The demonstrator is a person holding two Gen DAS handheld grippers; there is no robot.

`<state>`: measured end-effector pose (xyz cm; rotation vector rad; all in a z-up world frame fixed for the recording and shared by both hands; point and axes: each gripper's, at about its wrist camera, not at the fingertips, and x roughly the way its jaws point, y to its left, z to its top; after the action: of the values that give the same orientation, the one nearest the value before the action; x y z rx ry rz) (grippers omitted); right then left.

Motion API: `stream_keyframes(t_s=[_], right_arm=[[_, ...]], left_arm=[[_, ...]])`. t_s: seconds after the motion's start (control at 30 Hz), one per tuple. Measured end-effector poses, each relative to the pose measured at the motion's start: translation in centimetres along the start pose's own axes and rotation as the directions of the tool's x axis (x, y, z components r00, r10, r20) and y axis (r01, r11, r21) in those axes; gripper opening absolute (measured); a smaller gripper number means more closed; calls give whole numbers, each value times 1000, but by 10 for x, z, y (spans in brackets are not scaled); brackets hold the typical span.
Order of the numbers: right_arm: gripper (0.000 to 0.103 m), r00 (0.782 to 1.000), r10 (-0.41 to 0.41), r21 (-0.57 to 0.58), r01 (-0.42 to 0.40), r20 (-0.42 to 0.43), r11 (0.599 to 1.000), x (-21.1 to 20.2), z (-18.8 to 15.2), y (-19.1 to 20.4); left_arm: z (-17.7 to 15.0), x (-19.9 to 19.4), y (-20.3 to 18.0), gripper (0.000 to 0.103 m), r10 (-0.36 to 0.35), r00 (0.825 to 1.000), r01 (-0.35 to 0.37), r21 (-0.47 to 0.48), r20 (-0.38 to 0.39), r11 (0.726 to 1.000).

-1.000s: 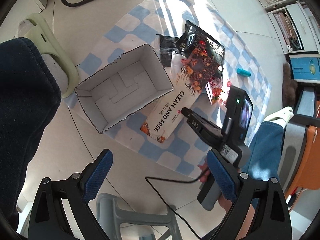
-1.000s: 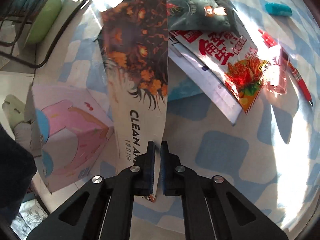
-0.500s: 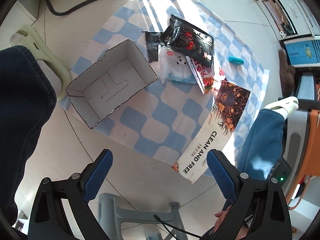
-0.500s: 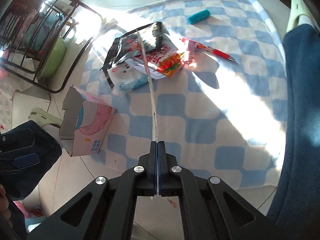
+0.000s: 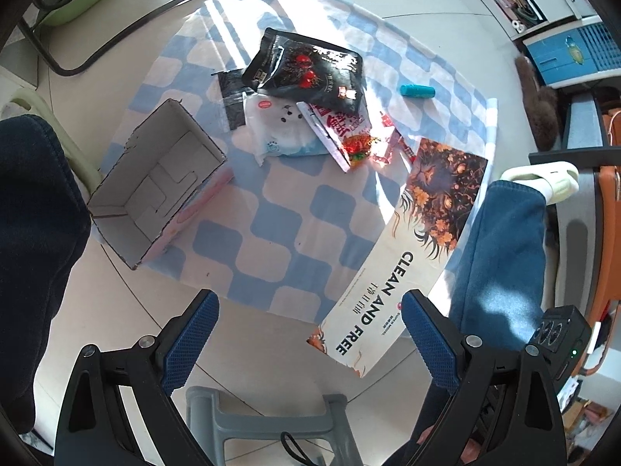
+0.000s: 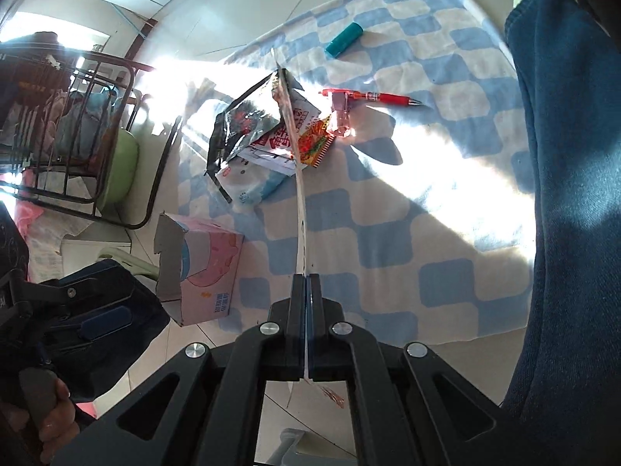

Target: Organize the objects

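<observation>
Pinching the flat "CLEAN AND FREE" packet (image 6: 300, 209) by its near end, the right gripper (image 6: 306, 291) has its jaws pressed together on it, and the packet stands out ahead of the jaws edge-on, lifted clear of the checked cloth (image 6: 388, 233). In the left wrist view the same packet (image 5: 407, 256) hangs just beside the right finger of the left gripper (image 5: 310, 334), whose jaws are spread wide with nothing between them.

The task seems to be near its beginning. The open box (image 5: 155, 186) lies ahead and to the left of the left jaws, and its inside shows only bare cardboard flaps, so nothing is packed yet. One item is in the air. Still left on the cloth, far ahead of the jaws, is a pile: a black snack bag (image 5: 306, 70), a white tissue pack (image 5: 279, 128) and a red sachet (image 5: 341, 132), all overlapping. A red pen (image 6: 372, 97) and a teal tube (image 5: 417, 90) lie apart from the pile.

Between the jaws and the box the cloth is bare, so the way is probably free. The box stands at the near edge of the cloth, and its torn rim could catch the long, thin packet, which will likely bend. A trouser leg (image 5: 496, 252) is close on the right, and a grey stool (image 5: 271, 415) is below the jaws.
</observation>
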<state>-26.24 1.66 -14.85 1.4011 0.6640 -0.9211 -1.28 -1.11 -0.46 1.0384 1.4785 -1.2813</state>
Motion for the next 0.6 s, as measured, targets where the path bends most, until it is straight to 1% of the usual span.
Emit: stream_keyframes(t_s=[0.07, 0.13, 0.27, 0.37, 0.47, 0.6], right_arm=[[1, 1000, 19, -20, -18, 13, 1000, -4, 1, 5], [1, 999, 46, -7, -46, 22, 999, -8, 1, 7], [1, 992, 123, 98, -125, 27, 987, -13, 1, -1], [1, 994, 107, 91, -108, 14, 990, -11, 3, -1], [1, 995, 96, 83, -96, 5, 992, -8, 1, -1], [1, 998, 70, 66, -70, -6, 995, -6, -3, 2]], left_arm=[[0, 0, -2, 95, -19, 1000, 19, 2, -1, 1000], [2, -1, -1, 95, -39, 999, 39, -2, 1, 999], [5, -5, 2, 95, -53, 998, 53, -3, 18, 999], [3, -8, 5, 95, -80, 996, 81, -12, 31, 997], [3, -8, 7, 95, -85, 996, 85, -11, 25, 996], [3, -14, 9, 95, -99, 994, 100, -14, 36, 995]])
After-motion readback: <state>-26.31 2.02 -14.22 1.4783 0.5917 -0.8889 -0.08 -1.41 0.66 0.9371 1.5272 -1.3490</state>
